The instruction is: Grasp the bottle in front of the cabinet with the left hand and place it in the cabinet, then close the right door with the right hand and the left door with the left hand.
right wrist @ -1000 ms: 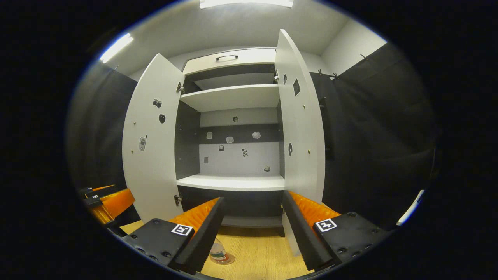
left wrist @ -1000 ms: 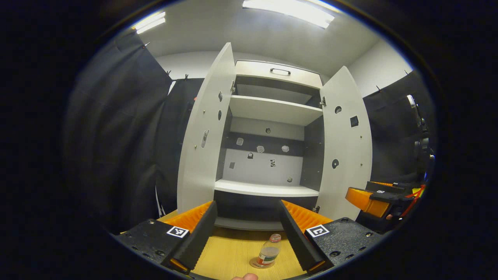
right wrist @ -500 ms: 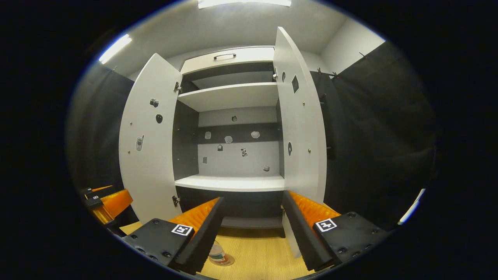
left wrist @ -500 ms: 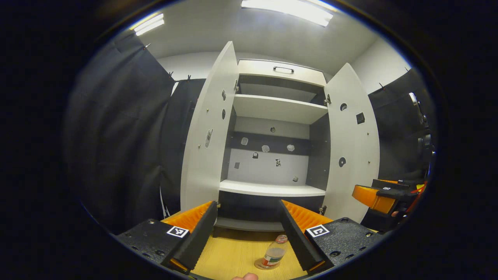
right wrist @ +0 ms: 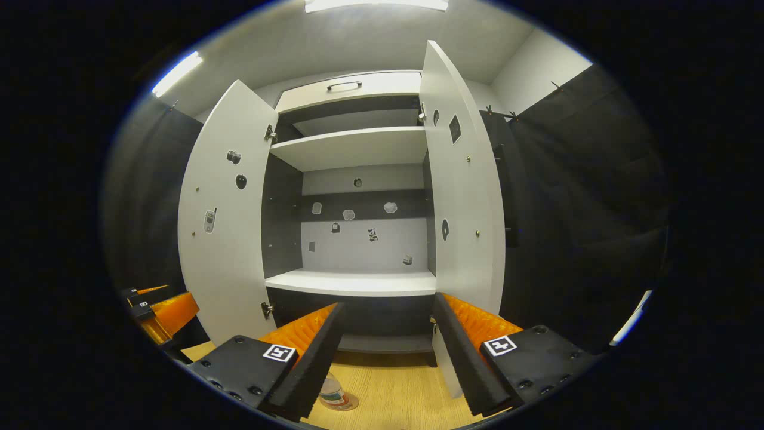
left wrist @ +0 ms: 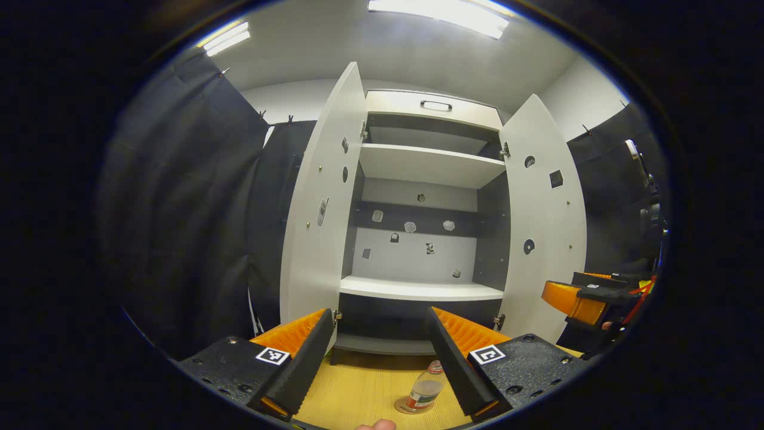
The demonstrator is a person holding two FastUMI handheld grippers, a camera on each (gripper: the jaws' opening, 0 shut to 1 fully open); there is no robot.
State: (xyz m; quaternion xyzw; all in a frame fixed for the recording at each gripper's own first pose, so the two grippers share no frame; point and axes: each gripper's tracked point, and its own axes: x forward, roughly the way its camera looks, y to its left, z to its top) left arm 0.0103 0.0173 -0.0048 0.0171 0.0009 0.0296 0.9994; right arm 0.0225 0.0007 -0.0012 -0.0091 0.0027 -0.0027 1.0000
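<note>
The bottle (left wrist: 425, 391) stands upright on the wooden floor (left wrist: 358, 388) just in front of the cabinet (left wrist: 424, 289), ungrasped, with both doors swung open so the shelves are free to receive it. The left hand-held gripper (left wrist: 380, 358) is held with fingers wide apart above and short of the bottle, which lies nearer its right finger, so the approach appears to need lining up before a grasp. The right hand-held gripper (right wrist: 387, 352), likewise wide and empty, waits near the right door (right wrist: 462, 197), evidently for the closing step.
</note>
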